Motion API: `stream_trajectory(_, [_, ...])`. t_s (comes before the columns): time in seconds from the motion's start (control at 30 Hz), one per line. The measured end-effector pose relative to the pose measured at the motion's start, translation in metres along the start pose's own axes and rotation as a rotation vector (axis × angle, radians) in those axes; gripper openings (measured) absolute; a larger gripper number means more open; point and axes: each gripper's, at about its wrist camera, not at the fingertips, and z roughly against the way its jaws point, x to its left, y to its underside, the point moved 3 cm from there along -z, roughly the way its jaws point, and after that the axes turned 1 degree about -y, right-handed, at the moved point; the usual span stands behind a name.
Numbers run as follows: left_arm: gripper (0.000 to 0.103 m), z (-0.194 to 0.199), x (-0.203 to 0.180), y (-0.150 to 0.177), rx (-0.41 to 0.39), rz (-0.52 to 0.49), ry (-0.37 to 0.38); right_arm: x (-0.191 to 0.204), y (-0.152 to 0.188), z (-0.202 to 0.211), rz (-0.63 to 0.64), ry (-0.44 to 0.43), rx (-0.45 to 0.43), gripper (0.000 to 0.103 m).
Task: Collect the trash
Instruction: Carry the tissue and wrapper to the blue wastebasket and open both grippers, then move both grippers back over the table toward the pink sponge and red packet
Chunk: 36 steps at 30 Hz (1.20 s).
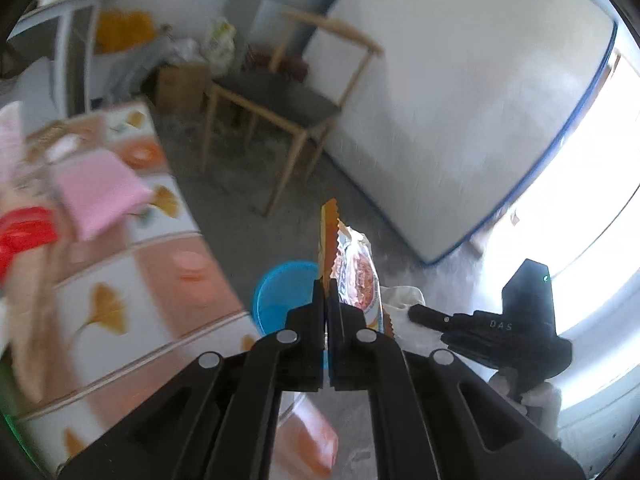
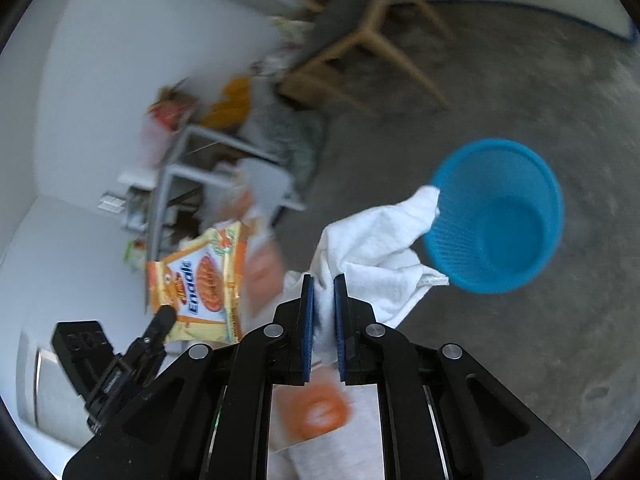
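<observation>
The left claw (image 1: 327,292) is clamped tight on an orange snack wrapper (image 1: 356,272); the right claw (image 2: 323,292) pinches a crumpled white tissue (image 2: 376,240), pads nearly together. Both hang past the worktop (image 1: 120,280) edge, over bare grey floor (image 2: 520,340). A blue basket (image 2: 496,216) stands on that floor just beyond the tissue. Farther off, a wooden chair (image 1: 276,112) stands before a leaning mattress (image 1: 460,100), with boxes and bags cluttering the far wall.
</observation>
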Motion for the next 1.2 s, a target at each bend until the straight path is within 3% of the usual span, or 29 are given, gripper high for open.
stream_trajectory(0.1, [0.001,-0.057,-0.011,-0.002,0.098,-0.036,-0.033,-0.032,-0.015,-0.021,-0.064,0.062,0.012,0.011])
stream_trajectory(0.3, [0.002,-0.135,-0.023,-0.006,0.197,-0.106,-0.090,-0.078,-0.045,-0.061,-0.145,0.148,0.032,0.015])
stream_trajectory(0.37, [0.004,-0.160,-0.024,-0.008,0.229,-0.107,-0.093,-0.092,-0.056,-0.072,-0.165,0.189,0.029,0.030])
stream_trajectory(0.4, [0.005,-0.169,-0.024,-0.007,0.243,-0.107,-0.091,-0.100,-0.060,-0.073,-0.171,0.207,0.023,0.044])
stream_trajectory(0.53, [0.030,-0.184,-0.025,-0.012,0.256,-0.088,-0.081,-0.121,-0.068,-0.074,-0.191,0.273,-0.002,0.050])
stream_trajectory(0.67, [0.038,-0.177,-0.027,-0.017,0.225,-0.085,-0.060,-0.124,-0.065,-0.066,-0.189,0.287,-0.028,0.050])
stream_trajectory(0.87, [0.047,-0.149,-0.033,-0.019,0.162,-0.102,-0.035,-0.098,-0.058,-0.044,-0.044,0.362,-0.095,0.052])
stream_trajectory(1.03, [0.061,-0.094,-0.042,-0.015,0.068,-0.119,0.012,-0.054,-0.045,-0.011,0.159,0.461,-0.209,0.071])
stream_trajectory(1.2, [0.064,-0.037,-0.033,-0.005,0.003,-0.110,0.023,0.004,-0.016,0.028,0.401,0.566,-0.363,0.095])
